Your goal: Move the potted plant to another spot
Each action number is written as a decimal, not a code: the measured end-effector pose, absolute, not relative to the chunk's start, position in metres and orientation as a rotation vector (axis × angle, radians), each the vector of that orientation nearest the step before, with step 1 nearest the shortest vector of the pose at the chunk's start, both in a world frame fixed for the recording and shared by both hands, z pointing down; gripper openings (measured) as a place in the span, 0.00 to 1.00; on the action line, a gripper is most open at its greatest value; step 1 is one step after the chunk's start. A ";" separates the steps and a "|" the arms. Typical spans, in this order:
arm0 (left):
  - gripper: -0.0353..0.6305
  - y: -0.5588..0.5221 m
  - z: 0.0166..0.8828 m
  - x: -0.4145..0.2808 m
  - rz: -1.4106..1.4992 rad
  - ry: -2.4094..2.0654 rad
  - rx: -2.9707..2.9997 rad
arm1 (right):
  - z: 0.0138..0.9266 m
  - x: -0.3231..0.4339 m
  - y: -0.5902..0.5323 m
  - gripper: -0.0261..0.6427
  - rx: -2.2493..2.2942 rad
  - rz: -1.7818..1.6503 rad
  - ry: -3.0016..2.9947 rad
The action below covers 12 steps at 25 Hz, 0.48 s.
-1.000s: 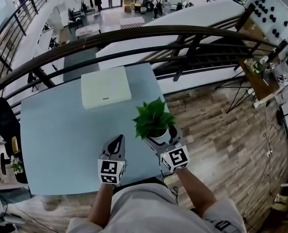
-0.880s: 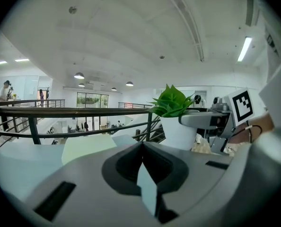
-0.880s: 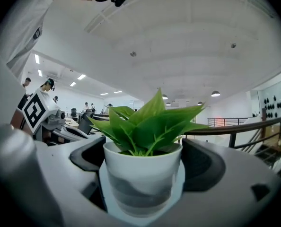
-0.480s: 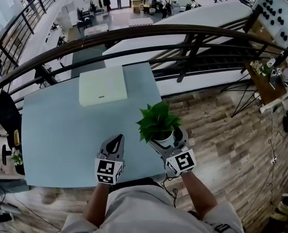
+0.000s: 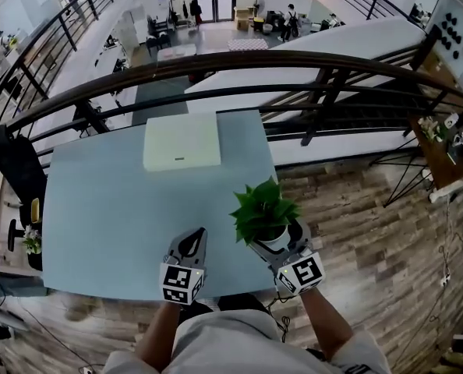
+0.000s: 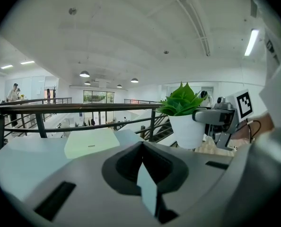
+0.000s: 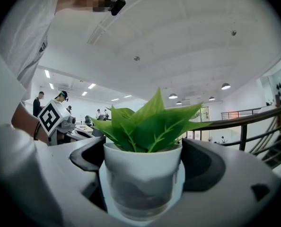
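Observation:
The potted plant (image 5: 263,209), green leaves in a small white pot (image 7: 142,176), sits between the jaws of my right gripper (image 5: 277,240), which is shut on the pot. It hangs at the right edge of the light blue table (image 5: 107,209), near the front right corner. Whether the pot touches the tabletop is not visible. My left gripper (image 5: 193,235) is over the table's front edge, left of the plant, with its jaws together and nothing between them. In the left gripper view the potted plant (image 6: 184,119) shows at the right, held by the right gripper (image 6: 220,119).
A flat white box (image 5: 182,141) lies at the far side of the table. A dark railing (image 5: 239,57) runs just behind the table, with a drop to a lower floor beyond. Wooden floor (image 5: 372,216) lies to the right of the table.
The right gripper and the plant have drifted slightly nearer to the table's front right corner. The left gripper has kept its place and stayed shut. The head view has shifted.

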<state>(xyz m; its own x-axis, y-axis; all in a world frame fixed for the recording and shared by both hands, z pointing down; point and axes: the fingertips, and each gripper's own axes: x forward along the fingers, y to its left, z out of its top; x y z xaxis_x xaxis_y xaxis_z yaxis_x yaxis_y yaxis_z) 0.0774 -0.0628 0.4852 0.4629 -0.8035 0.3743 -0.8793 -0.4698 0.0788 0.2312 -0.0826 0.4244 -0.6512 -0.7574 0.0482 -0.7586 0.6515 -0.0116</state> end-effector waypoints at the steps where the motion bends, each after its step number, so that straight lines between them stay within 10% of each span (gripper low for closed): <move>1: 0.07 -0.060 0.486 0.072 0.422 -1.446 2.455 | 0.426 0.226 -0.081 0.79 1.286 0.044 -2.826; 12: 0.07 -0.043 0.493 0.016 0.422 -1.551 2.375 | 0.434 0.179 -0.065 0.79 1.166 0.030 -2.886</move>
